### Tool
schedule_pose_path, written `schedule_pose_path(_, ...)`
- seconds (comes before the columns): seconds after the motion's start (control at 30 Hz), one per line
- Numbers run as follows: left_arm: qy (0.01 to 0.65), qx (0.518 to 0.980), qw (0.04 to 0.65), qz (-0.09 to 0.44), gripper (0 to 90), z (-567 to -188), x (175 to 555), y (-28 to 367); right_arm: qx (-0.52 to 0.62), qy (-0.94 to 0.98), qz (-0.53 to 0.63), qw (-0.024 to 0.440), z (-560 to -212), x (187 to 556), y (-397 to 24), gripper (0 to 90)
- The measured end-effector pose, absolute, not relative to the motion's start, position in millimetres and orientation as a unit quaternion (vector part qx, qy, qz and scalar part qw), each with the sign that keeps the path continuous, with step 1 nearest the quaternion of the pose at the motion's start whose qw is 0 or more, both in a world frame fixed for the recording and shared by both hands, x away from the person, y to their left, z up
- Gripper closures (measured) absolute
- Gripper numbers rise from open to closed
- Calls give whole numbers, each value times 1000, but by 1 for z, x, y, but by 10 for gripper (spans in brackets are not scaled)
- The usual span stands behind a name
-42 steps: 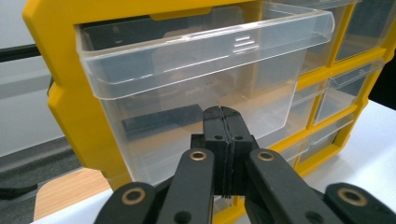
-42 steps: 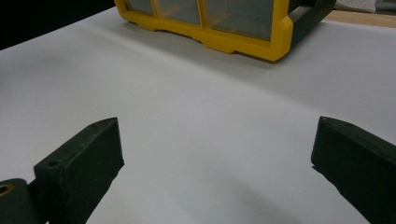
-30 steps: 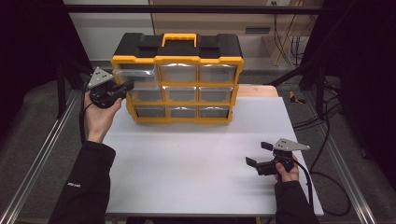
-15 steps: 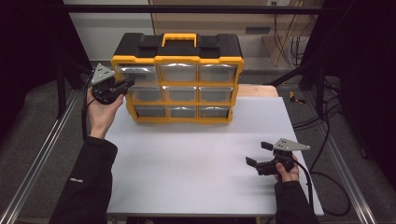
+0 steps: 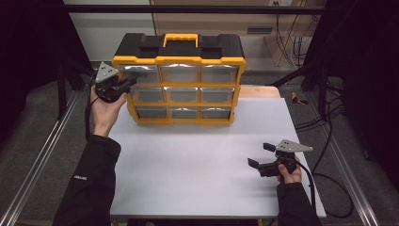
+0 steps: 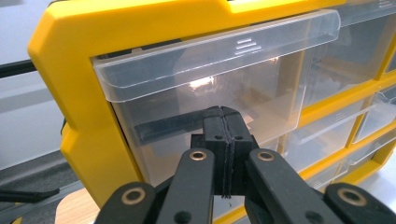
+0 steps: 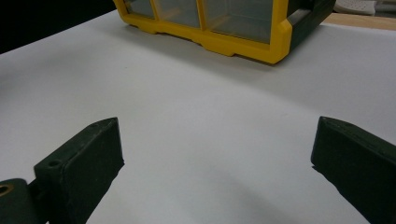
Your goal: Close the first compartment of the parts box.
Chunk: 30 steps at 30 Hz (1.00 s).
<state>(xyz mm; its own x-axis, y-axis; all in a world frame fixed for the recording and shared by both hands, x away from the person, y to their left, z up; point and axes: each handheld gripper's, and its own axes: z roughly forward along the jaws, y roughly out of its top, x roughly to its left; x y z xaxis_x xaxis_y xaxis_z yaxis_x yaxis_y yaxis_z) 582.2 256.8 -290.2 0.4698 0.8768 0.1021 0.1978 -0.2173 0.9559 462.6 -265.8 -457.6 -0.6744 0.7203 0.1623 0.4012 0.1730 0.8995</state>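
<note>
A yellow and black drawer organizer (image 5: 179, 61) with clear drawers stands at the back of the white table (image 5: 197, 160). My left gripper (image 5: 130, 84) is held up at its left end. Its jaws are shut tight with nothing between them, and the tips (image 6: 223, 113) sit right at the clear front of the top-left drawer (image 6: 177, 65), under its handle lip. I cannot tell whether they touch it. My right gripper (image 5: 260, 155) rests low over the table at the front right. It is open and empty (image 7: 219, 126), and it points toward the organizer's bottom corner (image 7: 275, 46).
The organizer (image 7: 224, 28) has three rows of drawers and a yellow carry handle (image 5: 180, 37) on top. Metal rails (image 5: 42, 155) run along both sides of the table, and cables (image 5: 329, 117) lie on the floor at the right. A wide stretch of bare white table lies between the two grippers.
My left gripper has edged slightly upward along the organizer's left end, toward the top-left drawer. The right gripper has stayed in place.
</note>
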Motion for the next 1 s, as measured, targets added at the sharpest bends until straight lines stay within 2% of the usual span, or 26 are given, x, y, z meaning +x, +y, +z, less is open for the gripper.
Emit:
schedule_pose_path(0.4, 388, 701, 498, 333, 894, -292, 580, 260, 373, 750, 524, 153, -457, 463, -266, 24)
schedule_pose_path(0.53, 386, 700, 508, 320, 863, -293, 572, 264, 374, 750, 524, 152, -457, 462, -266, 24)
schedule_pose_path(0.7, 383, 696, 521, 312, 774, -296, 563, 270, 374, 750, 524, 153, -457, 463, -266, 24)
schedule_pose_path(0.8, 383, 696, 525, 304, 669, -298, 559, 273, 375, 751, 522, 151, -458, 463, -266, 24)
schedule_pose_path(1.0, 386, 694, 540, 280, 400, -303, 551, 275, 375, 750, 523, 152, -458, 463, -266, 24)
